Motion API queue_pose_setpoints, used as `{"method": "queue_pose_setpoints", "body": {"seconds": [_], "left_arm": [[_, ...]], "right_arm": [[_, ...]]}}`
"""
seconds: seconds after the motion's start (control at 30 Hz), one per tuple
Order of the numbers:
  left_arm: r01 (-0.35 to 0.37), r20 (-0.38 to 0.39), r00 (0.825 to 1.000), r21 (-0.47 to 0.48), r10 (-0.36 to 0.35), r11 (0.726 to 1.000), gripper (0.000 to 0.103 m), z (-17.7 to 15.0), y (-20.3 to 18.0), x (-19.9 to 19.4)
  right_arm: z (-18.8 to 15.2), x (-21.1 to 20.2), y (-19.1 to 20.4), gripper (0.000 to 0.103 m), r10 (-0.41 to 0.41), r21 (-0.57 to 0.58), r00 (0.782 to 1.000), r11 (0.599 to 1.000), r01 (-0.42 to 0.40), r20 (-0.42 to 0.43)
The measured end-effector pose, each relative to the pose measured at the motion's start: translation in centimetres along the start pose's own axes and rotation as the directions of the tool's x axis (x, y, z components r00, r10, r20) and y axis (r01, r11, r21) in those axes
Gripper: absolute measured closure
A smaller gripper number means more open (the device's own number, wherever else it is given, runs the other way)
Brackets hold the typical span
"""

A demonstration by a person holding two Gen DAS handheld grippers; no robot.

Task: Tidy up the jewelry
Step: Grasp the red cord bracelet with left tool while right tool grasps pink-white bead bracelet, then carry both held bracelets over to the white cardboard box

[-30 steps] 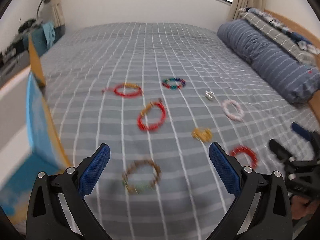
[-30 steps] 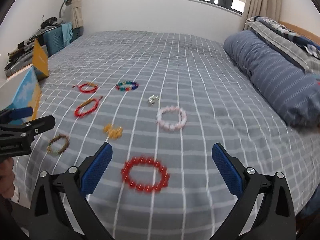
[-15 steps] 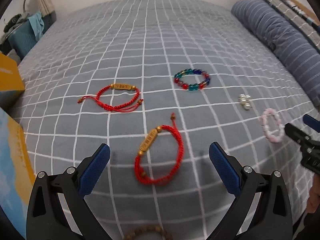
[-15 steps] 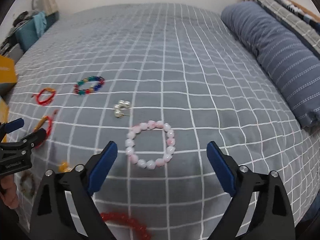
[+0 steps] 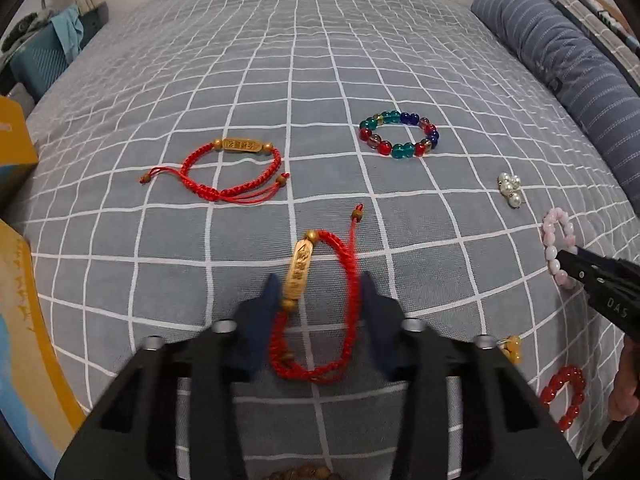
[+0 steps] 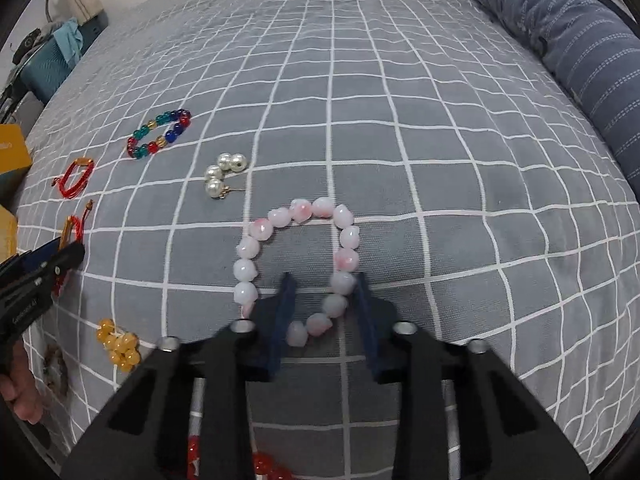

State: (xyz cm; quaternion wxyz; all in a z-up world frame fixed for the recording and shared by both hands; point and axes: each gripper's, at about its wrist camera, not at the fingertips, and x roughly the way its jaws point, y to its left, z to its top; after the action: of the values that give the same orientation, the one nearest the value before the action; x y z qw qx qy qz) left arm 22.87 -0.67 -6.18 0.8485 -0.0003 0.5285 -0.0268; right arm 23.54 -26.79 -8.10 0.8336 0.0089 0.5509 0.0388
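Observation:
My left gripper is down on the grey checked bedspread, its jaws narrowed around a red cord bracelet with a gold bar; they look almost closed on it. My right gripper has its jaws narrowed around the near side of a pink bead bracelet, which also shows at the right of the left wrist view. A second red cord bracelet and a multicoloured bead bracelet lie farther back.
Pearl earrings, a yellow bead cluster, a red bead bracelet and a brown bead bracelet lie on the bed. A blue-and-orange box stands at the left edge. A striped blue bolster lies at the right.
Both grippers have dropped to the bedspread and narrowed their jaws, the left around the red cord bracelet, the right around the pink bead bracelet.

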Motion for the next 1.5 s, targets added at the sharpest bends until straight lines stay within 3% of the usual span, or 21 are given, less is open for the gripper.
{"method": "queue_pose_setpoints", "body": {"seconds": [0.07,0.13,0.87,1.5], "left_arm": [[0.008,-0.003,1.000,-0.008,-0.008,1.000,0.088,0.1,0.1,0.1],[0.016,-0.004,1.000,-0.012,-0.016,1.000,0.090,0.1,0.4,-0.1],[0.041,0.082,0.996,0.029,-0.043,0.999,0.090,-1.8,-0.4,-6.2],[0.046,0.125,0.991,0.032,-0.050,0.998,0.090,-2.0,0.1,-10.5]], "right_arm": [[-0.1,-0.1,0.1,0.092,0.000,-0.001,1.000,1.000,0.000,0.000],[-0.2,-0.3,0.1,0.092,0.003,0.009,1.000,1.000,-0.003,0.002],[-0.1,-7.0,0.8,0.092,0.034,0.002,0.987,0.999,-0.035,0.157],[-0.3,-11.6,2.7,0.092,0.063,-0.039,0.971,0.998,-0.056,0.232]]}}
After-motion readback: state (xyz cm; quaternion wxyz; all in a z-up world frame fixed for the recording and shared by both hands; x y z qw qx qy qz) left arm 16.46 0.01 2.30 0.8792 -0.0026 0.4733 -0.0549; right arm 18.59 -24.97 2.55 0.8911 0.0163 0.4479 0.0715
